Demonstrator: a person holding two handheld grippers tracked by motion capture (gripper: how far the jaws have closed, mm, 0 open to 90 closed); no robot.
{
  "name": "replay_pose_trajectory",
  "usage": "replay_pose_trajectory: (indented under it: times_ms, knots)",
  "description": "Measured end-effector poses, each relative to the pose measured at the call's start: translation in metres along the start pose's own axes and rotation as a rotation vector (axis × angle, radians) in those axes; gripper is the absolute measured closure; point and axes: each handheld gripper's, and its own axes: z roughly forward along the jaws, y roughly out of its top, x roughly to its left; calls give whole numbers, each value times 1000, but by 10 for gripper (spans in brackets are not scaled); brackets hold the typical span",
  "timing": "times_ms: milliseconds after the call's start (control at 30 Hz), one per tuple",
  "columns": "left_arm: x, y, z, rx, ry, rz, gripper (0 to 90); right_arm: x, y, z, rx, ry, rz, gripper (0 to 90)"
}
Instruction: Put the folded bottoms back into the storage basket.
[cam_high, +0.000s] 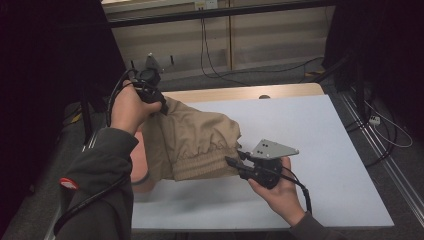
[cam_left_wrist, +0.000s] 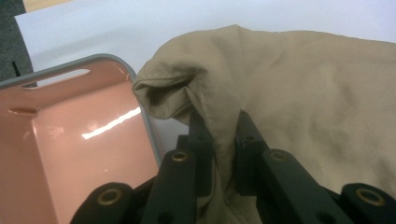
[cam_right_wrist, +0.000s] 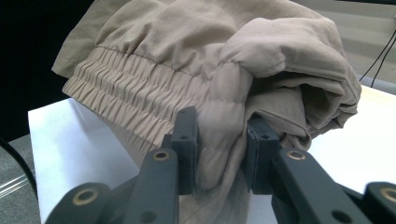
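Note:
A beige garment (cam_high: 192, 140) with an elastic waistband hangs folded between my two grippers above the white table (cam_high: 320, 150). My left gripper (cam_high: 159, 104), raised at the far left, is shut on a hemmed edge of the garment (cam_left_wrist: 224, 93), with cloth pinched between its jaws (cam_left_wrist: 225, 154). Lower at the front, my right gripper (cam_high: 235, 161) is shut on a thick fold beside the gathered waistband (cam_right_wrist: 135, 88), fabric bunched between its pads (cam_right_wrist: 222, 149).
A pink bin (cam_left_wrist: 70, 140) with a grey rim stands under the garment at the table's left edge (cam_high: 140, 170). Cables lie on the floor behind the table and along its right side.

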Motion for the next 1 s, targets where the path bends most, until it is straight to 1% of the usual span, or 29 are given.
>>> replay_pose_trajectory:
  times_ms: [67,333,500,667,1000]
  knots:
    - [2,0,-2,-1,3,5,809,1,2,1,-2,-1,-2,696]
    - [10,0,-9,-8,9,-11,809,5,9,7,-13,10,-7,696]
    - [17,-1,-13,-3,7,-7,809,7,13,12,-14,16,-8,696]
    - [23,-1,-17,-3,16,-9,809,10,16,17,-15,21,-10,696]
    - [32,-4,-24,-7,19,-18,809,15,21,25,-19,31,-4,696]
